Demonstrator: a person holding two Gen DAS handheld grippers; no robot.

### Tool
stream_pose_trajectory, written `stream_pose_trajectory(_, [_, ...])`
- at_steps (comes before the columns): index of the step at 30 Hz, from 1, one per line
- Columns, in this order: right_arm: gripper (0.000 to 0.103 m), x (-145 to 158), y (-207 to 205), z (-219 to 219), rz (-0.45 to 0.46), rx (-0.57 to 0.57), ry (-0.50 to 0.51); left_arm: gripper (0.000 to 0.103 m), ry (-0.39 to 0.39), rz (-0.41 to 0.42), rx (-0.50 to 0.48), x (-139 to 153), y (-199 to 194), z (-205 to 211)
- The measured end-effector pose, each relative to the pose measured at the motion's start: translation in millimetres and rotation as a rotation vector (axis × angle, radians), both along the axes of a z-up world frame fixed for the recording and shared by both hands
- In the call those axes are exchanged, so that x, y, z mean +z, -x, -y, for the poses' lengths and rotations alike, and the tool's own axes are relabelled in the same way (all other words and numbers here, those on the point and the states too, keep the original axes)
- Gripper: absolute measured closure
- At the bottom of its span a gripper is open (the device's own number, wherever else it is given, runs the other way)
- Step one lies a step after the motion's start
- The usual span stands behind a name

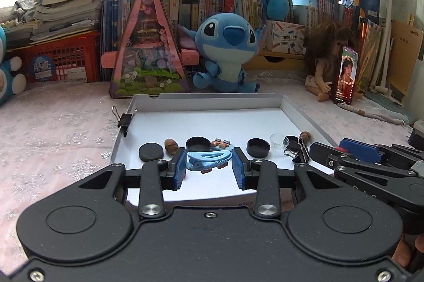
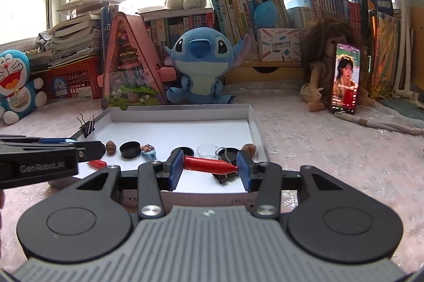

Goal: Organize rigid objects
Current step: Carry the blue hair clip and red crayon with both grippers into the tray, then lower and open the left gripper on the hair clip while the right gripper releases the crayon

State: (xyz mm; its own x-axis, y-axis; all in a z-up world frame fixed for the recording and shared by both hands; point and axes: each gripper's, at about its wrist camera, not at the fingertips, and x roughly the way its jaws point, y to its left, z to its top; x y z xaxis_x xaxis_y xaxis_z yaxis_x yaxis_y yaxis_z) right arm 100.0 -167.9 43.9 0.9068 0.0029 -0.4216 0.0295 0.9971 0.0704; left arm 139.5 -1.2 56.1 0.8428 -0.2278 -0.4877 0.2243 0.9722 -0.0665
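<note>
Left gripper (image 1: 209,167) carries a light blue hair clip (image 1: 208,160) crosswise between its blue pads; the pad on the clip's hinge end touches it, and contact at the other pad cannot be confirmed, so the grip appears closed on the clip with the jaws partly apart. Right gripper (image 2: 210,166) carries a red hair clip (image 2: 209,165) in the same crosswise manner, its blunt end against one pad and its pointed tip reaching the opposite pad, jaws likewise partly apart. Both grippers sit above the near edge of a shallow white tray (image 1: 291,107) that rests on a pale patterned cloth (image 1: 53,128). Inside the tray, a row of small items lies along the near portion: a black round lid (image 1: 151,151), a brown nut-like piece (image 1: 171,146), a black round cap (image 1: 198,144) with its hollow up, a small decorated hair clip (image 1: 221,143), a second black cap (image 1: 258,146), a clear shallow dish (image 1: 278,140), and a black binder clip (image 1: 300,153) at the right end. Another binder clip (image 1: 124,120) grips the tray's left wall. Behind the tray stand a blue plush toy (image 1: 228,51), a triangular pink display case (image 1: 149,48), and a phone (image 1: 345,75) with a lit screen leaning against a doll (image 1: 323,62).
</note>
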Motion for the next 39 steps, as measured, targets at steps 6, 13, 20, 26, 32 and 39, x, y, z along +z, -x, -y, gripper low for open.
stream_pose_trajectory(6, [0.054,-4.3,-15.2,-1.5,-0.017,0.017,-0.013,0.069,-0.011,-0.039,0.007,-8.5,-20.6,5.1])
stream_pose_trajectory(13, [0.054,-13.6,-32.4,-5.0,-0.041,0.02,-0.017,0.069,-0.03,-0.056,0.019,-17.5,-34.4,10.3])
stream_pose_trajectory(20, [0.054,-19.5,-42.6,-7.2,-0.064,0.026,-0.008,0.068,-0.039,-0.061,0.027,-22.2,-42.1,13.7])
stream_pose_trajectory(26, [0.054,-20.8,-48.5,-8.0,-0.078,0.029,0.002,0.068,-0.05,-0.066,0.031,-25.3,-46.4,15.1])
stream_pose_trajectory(32, [0.054,-23.6,-57.6,-8.6,-0.118,0.031,0.001,0.068,-0.062,-0.074,0.035,-28.3,-51.6,16.8])
stream_pose_trajectory(39, [0.053,-24.3,-61.6,-8.4,-0.123,0.029,0.0,0.068,-0.064,-0.084,0.04,-31.6,-55.7,17.2])
